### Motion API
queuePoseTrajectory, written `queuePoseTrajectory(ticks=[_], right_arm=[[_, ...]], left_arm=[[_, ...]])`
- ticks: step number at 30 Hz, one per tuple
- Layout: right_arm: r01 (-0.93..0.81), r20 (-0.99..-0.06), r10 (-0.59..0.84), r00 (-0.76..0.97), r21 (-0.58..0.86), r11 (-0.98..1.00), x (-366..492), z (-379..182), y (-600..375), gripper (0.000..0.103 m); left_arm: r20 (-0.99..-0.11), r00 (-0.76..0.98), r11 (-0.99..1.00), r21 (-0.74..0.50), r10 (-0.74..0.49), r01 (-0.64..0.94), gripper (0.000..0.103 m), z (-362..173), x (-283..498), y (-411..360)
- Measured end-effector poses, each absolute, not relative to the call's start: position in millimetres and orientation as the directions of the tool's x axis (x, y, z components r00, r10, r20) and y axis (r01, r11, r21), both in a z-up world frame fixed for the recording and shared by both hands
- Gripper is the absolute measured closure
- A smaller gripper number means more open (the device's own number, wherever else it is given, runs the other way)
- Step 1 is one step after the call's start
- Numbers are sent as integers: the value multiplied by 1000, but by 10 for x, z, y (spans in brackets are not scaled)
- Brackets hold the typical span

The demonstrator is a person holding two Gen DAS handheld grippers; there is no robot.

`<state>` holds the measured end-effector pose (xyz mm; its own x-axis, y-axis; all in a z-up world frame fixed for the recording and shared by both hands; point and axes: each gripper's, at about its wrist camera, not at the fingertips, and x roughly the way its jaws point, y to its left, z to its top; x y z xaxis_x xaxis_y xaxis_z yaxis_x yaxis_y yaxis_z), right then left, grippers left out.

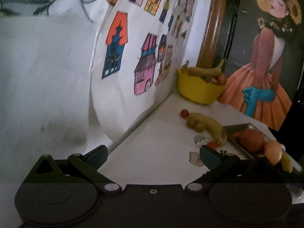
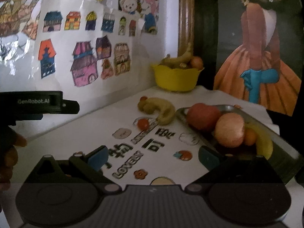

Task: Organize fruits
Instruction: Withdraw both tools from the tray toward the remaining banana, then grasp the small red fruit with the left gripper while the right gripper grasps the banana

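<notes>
1. A white tabletop (image 2: pixel 91 125) printed with cartoon stickers and lettering spreads beneath both tongs, its far edge meeting a wall (image 2: pixel 79 57) papered with coloured house drawings.
2. A metal tray (image 2: pixel 281 144) sits just right of the right gripper (image 2: pixel 152 157), holding a red apple (image 2: pixel 203 116), a paler peach-coloured fruit (image 2: pixel 229 131), a small orange fruit (image 2: pixel 250 136) and a yellow banana (image 2: pixel 264 144).
3. A yellow bowl (image 2: pixel 175 77) stands well ahead of the right gripper in the far corner, with bananas and an orange fruit heaped inside.
4. The left gripper (image 1: pixel 153 155) hovers over the table's left edge, fingers spread wide and empty; the right one is likewise parted with nothing between its pads.
5. A loose curved banana (image 2: pixel 161 108) lies ahead of the right gripper, between tray and wall.
6. A small red fruit (image 2: pixel 142 123) rests just in front of that banana.
</notes>
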<state>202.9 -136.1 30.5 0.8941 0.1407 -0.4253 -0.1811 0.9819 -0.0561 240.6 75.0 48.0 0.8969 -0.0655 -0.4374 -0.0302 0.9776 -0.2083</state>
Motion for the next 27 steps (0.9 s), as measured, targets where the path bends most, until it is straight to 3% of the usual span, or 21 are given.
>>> queuePoseTrajectory(ticks=[10,21,27], right_arm=[[-223,-466,155,871,-94,970,2104,300,-1429,0],[-406,-489,187,852,-392,825,2361,461,-1724,0],[-461,-511,252,822,-337,821,3072,649,-1950,0]], left_arm=[[-497,862,988,-156,-96,20,1,396,2609,614],[-526,824,977,-71,-209,202,1,342,2785,323],[-538,806,960,-23,-246,277,1,325,2991,79]])
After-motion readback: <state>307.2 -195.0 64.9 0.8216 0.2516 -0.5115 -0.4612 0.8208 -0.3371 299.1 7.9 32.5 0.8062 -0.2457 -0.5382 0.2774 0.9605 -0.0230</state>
